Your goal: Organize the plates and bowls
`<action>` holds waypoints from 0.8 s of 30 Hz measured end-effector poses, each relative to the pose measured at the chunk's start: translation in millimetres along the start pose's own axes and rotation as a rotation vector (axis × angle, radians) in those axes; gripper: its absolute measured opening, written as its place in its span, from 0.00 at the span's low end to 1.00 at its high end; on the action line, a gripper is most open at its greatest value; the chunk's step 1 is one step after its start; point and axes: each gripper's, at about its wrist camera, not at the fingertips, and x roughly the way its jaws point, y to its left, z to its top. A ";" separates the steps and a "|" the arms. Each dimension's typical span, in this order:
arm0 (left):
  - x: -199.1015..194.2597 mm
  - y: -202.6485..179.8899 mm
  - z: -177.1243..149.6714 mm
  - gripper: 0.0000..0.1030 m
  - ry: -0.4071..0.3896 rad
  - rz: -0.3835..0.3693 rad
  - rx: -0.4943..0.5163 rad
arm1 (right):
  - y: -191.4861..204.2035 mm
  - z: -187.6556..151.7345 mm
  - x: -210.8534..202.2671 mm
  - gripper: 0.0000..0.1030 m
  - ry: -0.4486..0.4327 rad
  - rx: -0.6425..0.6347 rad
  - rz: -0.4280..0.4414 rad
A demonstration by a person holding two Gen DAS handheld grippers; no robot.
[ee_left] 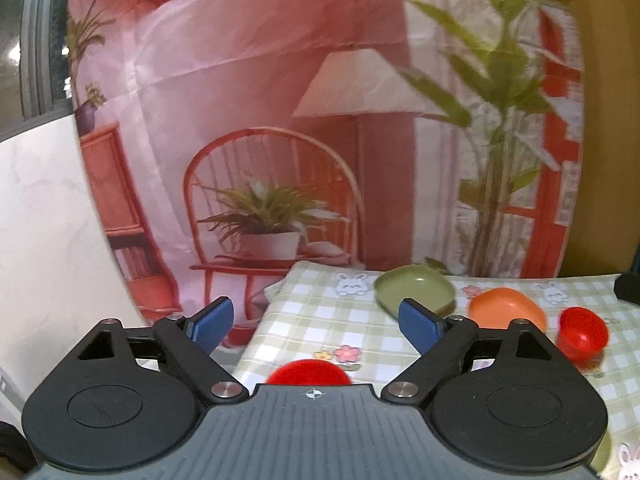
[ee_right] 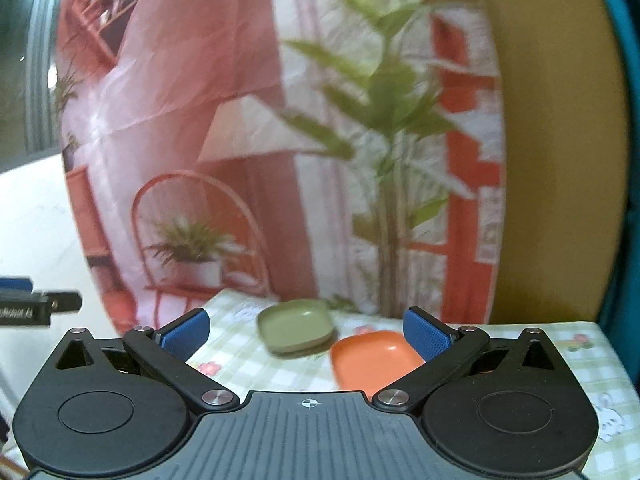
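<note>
A table under a green checked cloth (ee_left: pixel 304 300) carries the dishes. In the left wrist view a green square plate (ee_left: pixel 416 288) lies at the back, with an orange dish (ee_left: pixel 506 308) to its right and a red bowl (ee_left: pixel 582 330) tilted farther right. Another red round dish (ee_left: pixel 308 372) peeks out just below my left gripper (ee_left: pixel 316 322), which hangs open and empty above the cloth's near left part. The right wrist view shows the green plate (ee_right: pixel 296 326) and orange dish (ee_right: pixel 372 356) ahead of my right gripper (ee_right: pixel 306 334), also open and empty.
A printed backdrop (ee_left: pixel 280 120) of a chair, lamp and plants hangs right behind the table. A white wall (ee_left: pixel 40 220) lies left of the table's left edge. A yellow-brown panel (ee_right: pixel 560 160) stands at the right. The left gripper's finger (ee_right: pixel 36 304) shows at the right view's left edge.
</note>
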 end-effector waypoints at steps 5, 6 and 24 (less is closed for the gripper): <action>31.1 25.0 4.0 0.84 0.033 0.049 0.014 | 32.7 -3.7 46.8 1.00 0.074 -0.030 0.047; 37.0 29.6 5.3 0.83 0.041 0.061 0.017 | 38.1 -5.8 52.6 1.00 0.086 -0.023 0.074; 158.2 119.1 -62.6 0.67 0.254 0.006 -0.131 | 150.5 -47.4 197.7 0.71 0.330 -0.045 0.227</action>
